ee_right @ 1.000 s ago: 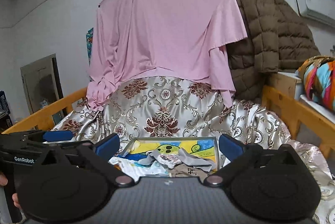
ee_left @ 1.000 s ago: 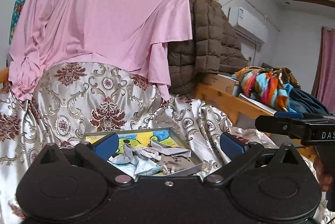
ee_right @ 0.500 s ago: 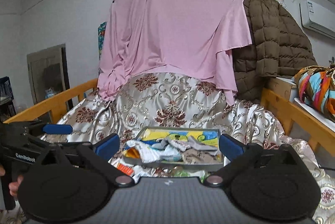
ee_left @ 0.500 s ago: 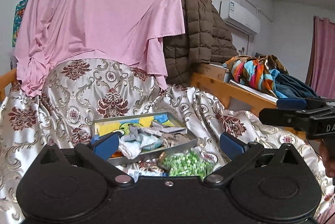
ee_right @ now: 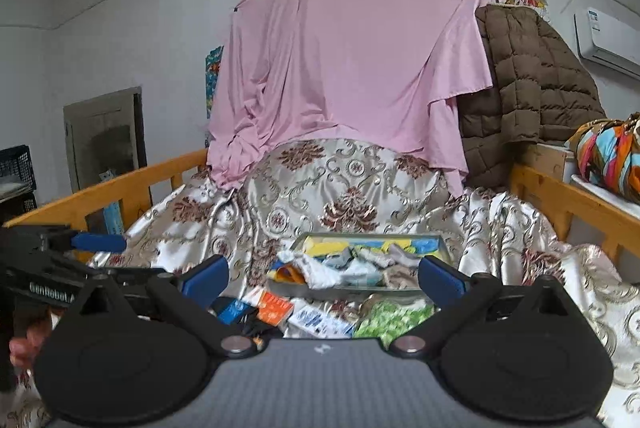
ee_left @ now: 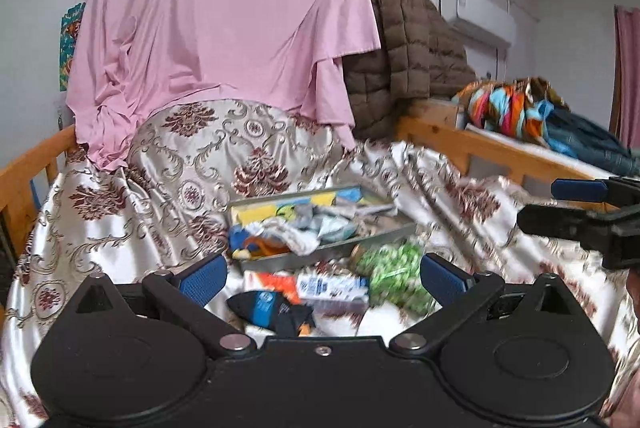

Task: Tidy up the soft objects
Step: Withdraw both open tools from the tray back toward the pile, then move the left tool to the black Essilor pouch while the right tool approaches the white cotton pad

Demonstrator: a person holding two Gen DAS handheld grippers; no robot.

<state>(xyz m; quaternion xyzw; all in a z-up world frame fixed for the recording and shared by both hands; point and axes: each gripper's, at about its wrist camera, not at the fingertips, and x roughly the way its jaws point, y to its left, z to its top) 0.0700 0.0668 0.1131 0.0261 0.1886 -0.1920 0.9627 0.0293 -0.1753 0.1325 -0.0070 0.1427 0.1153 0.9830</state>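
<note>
Big bed (ee_left: 120, 195) under shiny flowery cloth. On it, tray (ee_left: 324, 255) full of soft socks (ee_left: 296, 234). Just in front, green packet (ee_left: 394, 270). Left gripper (ee_left: 320, 274) and right gripper (ee_right: 322, 278) fingers spread wide, holding nothing.

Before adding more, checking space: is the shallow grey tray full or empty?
Full: the shallow grey tray holds crumpled cloths heaped above its rim.

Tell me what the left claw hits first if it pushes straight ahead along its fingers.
Probably the loose packets in front of the tray: the left claw is open over the white and blue packet, with the green bag beside it. Depth is unclear.
</note>
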